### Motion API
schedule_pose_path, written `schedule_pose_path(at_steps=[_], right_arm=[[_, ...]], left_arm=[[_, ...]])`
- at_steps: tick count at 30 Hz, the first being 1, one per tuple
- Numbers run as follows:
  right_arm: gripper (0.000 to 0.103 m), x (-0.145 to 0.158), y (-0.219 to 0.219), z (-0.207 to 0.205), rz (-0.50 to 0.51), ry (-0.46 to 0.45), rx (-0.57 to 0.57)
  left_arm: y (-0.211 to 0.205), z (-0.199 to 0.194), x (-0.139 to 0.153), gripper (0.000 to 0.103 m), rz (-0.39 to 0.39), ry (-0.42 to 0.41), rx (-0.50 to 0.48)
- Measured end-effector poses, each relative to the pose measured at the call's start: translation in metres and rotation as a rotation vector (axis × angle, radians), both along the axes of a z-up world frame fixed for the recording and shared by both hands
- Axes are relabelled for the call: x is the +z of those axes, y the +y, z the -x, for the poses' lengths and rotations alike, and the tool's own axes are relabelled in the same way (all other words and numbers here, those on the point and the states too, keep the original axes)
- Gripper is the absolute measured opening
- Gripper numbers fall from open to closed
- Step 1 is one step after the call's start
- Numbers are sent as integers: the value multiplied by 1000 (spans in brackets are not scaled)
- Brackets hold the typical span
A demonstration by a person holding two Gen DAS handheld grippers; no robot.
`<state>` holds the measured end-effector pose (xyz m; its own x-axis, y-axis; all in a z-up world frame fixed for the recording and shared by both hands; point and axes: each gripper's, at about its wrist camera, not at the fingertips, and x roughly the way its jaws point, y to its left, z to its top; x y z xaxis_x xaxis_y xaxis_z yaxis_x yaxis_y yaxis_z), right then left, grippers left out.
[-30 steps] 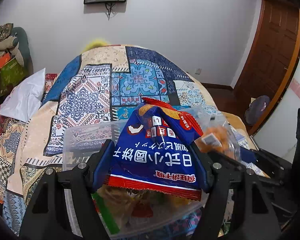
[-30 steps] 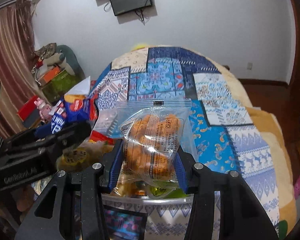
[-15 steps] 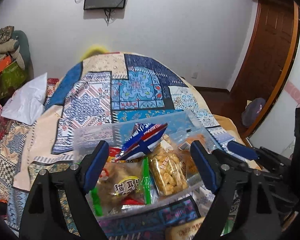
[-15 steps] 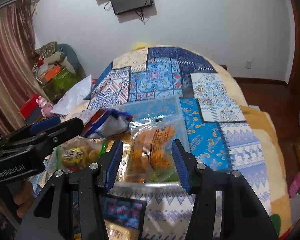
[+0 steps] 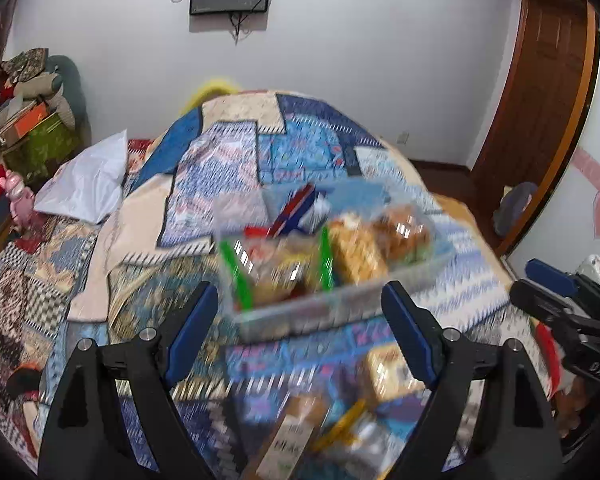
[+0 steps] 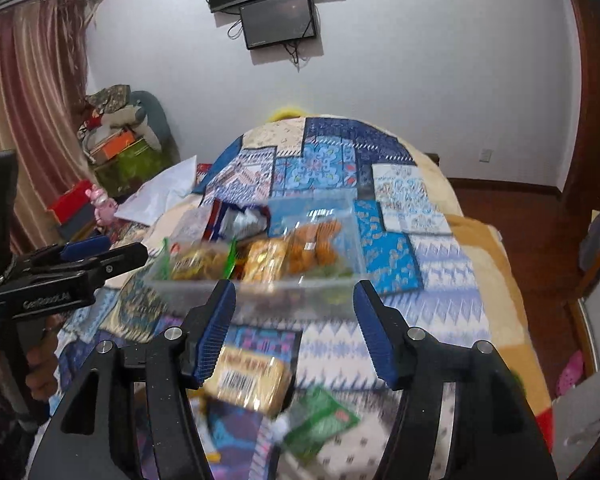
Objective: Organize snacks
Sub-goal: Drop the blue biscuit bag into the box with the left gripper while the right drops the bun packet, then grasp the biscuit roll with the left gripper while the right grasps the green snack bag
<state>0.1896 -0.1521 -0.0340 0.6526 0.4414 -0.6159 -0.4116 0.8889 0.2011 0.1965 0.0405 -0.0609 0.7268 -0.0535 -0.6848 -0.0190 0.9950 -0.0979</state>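
- Left wrist view: a second ago my left hand-held gripper (image 5: pixel 300 328) clamped the blue snack bag (image 5: pixel 300 210). Now that bag stands on edge at the back of the clear box (image 5: pixel 340 308), and I have drawn back; the jaws stand wide with nothing between them.
- The box sits ahead on the bed (image 5: pixel 148 256), its long side running across my view. Loose packets (image 5: pixel 388 368) lie nearer, just under the jaws and blurred. The closest looks broadly square, so I cannot tell its long axis.
- Right wrist view: my right hand-held gripper (image 6: pixel 294 332) has let go of the orange snack packet (image 6: pixel 312 246), which now lies in the box's right end. Its jaws are opening, empty.
- A yellow packet with a barcode (image 6: pixel 246 376) lies just below the left jaw, long axis tilted slightly across, touching neither pad. I judge the right hand nearer to it.
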Motion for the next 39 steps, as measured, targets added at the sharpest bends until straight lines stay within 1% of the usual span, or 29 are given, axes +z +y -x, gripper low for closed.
schedule_pose_path(at_steps=[3, 5, 8, 13, 17, 18, 20, 22, 25, 30, 32, 33, 35, 37, 39], right_arm=[[58, -11, -2, 14, 27, 34, 4], [62, -23, -4, 21, 42, 54, -2], [63, -47, -6, 24, 67, 105, -29], [63, -89, -7, 16, 111, 206, -76], [63, -110, -6, 9, 109, 265, -87], [64, -113, -5, 7, 99, 273, -84], [70, -115, -4, 7, 96, 270, -91], [72, -114, -4, 8, 95, 267, -100], [73, -116, -3, 7, 78, 276, -101], [73, -116, -1, 10, 88, 267, -93], [73, -117, -2, 11, 87, 269, -82], [72, -116, -3, 13, 89, 268, -74], [63, -115, -4, 15, 95, 267, -51], [57, -114, -5, 18, 109, 260, -28], [52, -115, -7, 22, 125, 255, -12]], left_arm=[[4, 20, -13, 84, -7, 32, 8], [7, 31, -23, 84, -7, 54, 10], [11, 43, -39, 84, -15, 86, 16], [17, 55, -65, 84, -9, 146, 20], [17, 62, -80, 84, -34, 171, 16], [16, 63, -84, 84, -41, 177, 14], [14, 65, -90, 84, -50, 190, 5], [12, 66, -97, 84, -55, 201, -5], [7, 65, -107, 84, -55, 220, -18], [0, 62, -117, 84, -68, 245, -31], [-2, 60, -118, 84, -77, 241, -31], [-2, 60, -118, 84, -82, 234, -30], [0, 58, -117, 84, -87, 222, -23], [3, 54, -119, 82, -76, 222, -21], [3, 50, -121, 70, -55, 228, -29]])
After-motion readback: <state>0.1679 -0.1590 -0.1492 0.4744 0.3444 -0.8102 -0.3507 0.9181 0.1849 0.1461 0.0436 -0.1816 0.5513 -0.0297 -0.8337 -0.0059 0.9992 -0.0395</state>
